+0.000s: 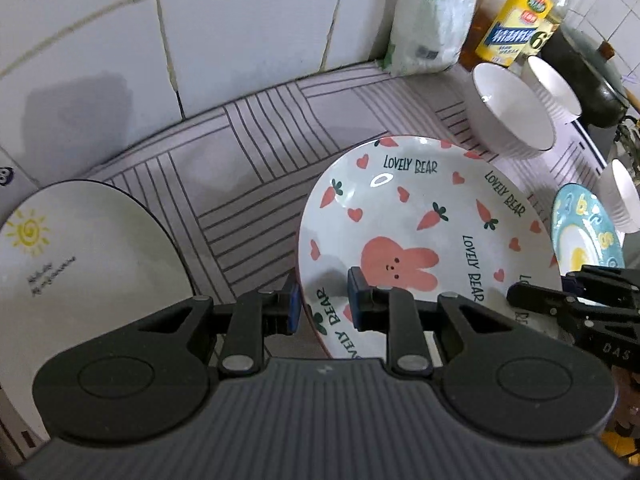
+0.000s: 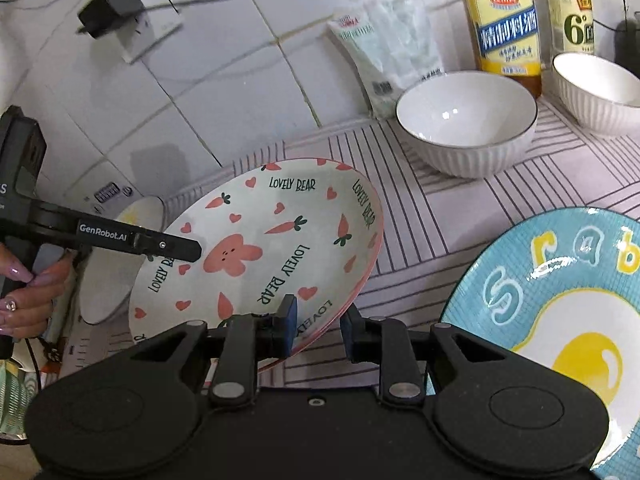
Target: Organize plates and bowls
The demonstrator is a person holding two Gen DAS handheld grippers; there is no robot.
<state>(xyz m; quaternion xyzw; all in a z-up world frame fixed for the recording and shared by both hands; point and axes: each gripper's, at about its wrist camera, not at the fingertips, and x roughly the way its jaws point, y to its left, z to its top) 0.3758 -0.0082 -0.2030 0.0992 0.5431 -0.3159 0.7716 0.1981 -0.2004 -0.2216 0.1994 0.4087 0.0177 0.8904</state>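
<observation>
The "Lovely Bear" rabbit plate (image 1: 424, 216) is lifted and tilted above the striped mat; it also shows in the right wrist view (image 2: 256, 240). My left gripper (image 1: 323, 304) is shut on its near rim. My right gripper (image 2: 318, 330) is shut on the opposite rim. A white sun plate (image 1: 76, 264) lies to the left, partly behind the rabbit plate in the right wrist view (image 2: 108, 292). A blue egg plate (image 2: 560, 320) lies at right, also in the left wrist view (image 1: 584, 232). Ribbed white bowls (image 2: 468, 120) (image 2: 600, 92) stand at the back.
Sauce bottles (image 2: 504, 20) (image 2: 568, 8) and a plastic bag (image 2: 384, 48) stand against the tiled wall. A charger and socket (image 2: 120, 16) hang on the wall. A dark pot (image 1: 588, 76) sits at the far right. A third white bowl (image 1: 622, 196) is at the right edge.
</observation>
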